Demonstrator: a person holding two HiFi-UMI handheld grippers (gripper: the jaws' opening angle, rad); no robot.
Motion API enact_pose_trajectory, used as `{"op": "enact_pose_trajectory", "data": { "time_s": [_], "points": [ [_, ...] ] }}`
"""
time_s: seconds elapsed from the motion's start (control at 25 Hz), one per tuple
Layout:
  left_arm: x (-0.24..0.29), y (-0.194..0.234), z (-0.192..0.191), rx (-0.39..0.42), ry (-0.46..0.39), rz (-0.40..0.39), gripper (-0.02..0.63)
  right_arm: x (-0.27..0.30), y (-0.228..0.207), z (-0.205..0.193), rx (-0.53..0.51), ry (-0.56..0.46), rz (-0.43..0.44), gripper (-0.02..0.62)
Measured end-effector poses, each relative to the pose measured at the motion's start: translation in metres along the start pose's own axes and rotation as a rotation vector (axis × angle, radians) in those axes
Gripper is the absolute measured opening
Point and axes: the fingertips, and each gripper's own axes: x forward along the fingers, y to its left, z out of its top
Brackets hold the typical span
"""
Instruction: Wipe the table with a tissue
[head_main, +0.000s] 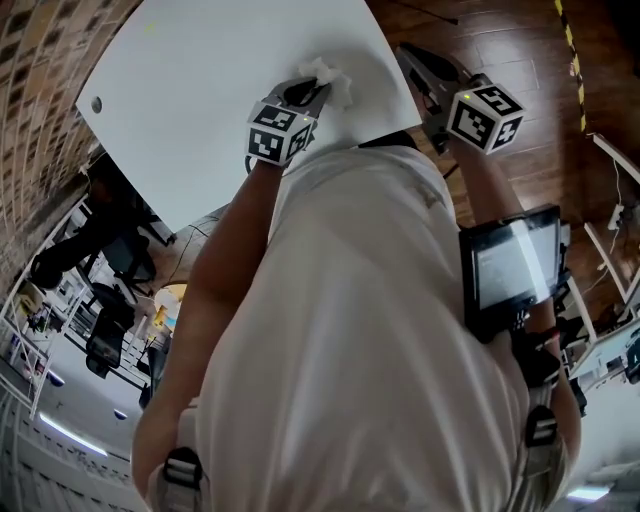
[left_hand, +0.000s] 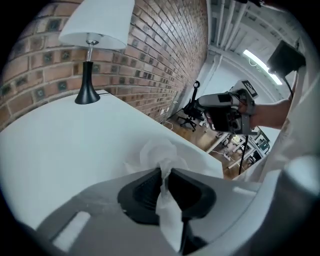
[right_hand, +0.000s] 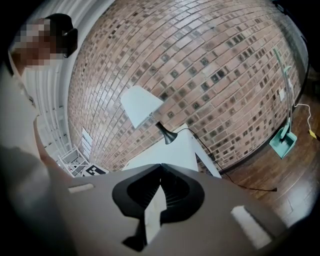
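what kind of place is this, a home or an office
Probably an office or studio workspace: a long brick wall, a white table with a lamp, and office chairs on an open floor beyond.

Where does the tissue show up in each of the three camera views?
Head view: the tissue is at top centre, near the edge of the white table closest to the person, at the tips of the left gripper.
Left gripper view: lower centre, pinched between the jaws and bunched on the table ahead.
Right gripper view: not in it.
Shared landmark: the white table, seen in all three views.
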Motion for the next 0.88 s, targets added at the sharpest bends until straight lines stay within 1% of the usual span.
{"op": "enact_pose_trajectory", "data": {
  "time_s": [0.12, 0.2, 0.24, 0.28, 0.4, 0.52, 0.6, 0.64, 0.72, 0.88],
  "points": [
    [0.014, -0.008, -0.002, 0.061, 0.064, 0.006, 0.054, -0.005, -0.002, 0.001, -0.002, -0.006, -0.007, 0.008],
    [0.026, -0.015, 0.001, 0.082, 0.084, 0.014, 0.053, -0.013, -0.006, 0.002, -0.003, -0.009, -0.02, 0.008],
    [0.032, -0.02, 0.003, 0.093, 0.087, 0.007, 0.054, -0.017, -0.008, 0.003, -0.006, -0.012, -0.029, 0.008],
    [0.037, -0.028, 0.004, 0.115, 0.091, -0.013, 0.055, -0.019, -0.008, 0.003, -0.009, -0.015, -0.037, 0.008],
    [0.047, -0.052, 0.0, 0.232, 0.109, -0.09, 0.055, -0.017, -0.002, 0.002, -0.023, -0.018, -0.055, 0.008],
    [0.047, -0.062, -0.016, 0.323, 0.146, -0.131, 0.055, -0.011, 0.007, 0.0, -0.042, -0.019, -0.058, 0.008],
    [0.038, -0.062, -0.028, 0.358, 0.164, -0.146, 0.055, -0.008, 0.016, 0.0, -0.051, -0.02, -0.06, 0.008],
    [0.032, -0.058, -0.034, 0.362, 0.165, -0.144, 0.054, -0.006, 0.021, -0.002, -0.052, -0.021, -0.06, 0.008],
    [0.017, -0.042, -0.047, 0.337, 0.149, -0.112, 0.053, -0.001, 0.033, -0.008, -0.056, -0.016, -0.054, 0.008],
    [-0.021, 0.014, -0.067, 0.219, 0.085, 0.021, 0.051, 0.008, 0.052, -0.02, -0.069, 0.002, -0.041, 0.008]
  ]
}}
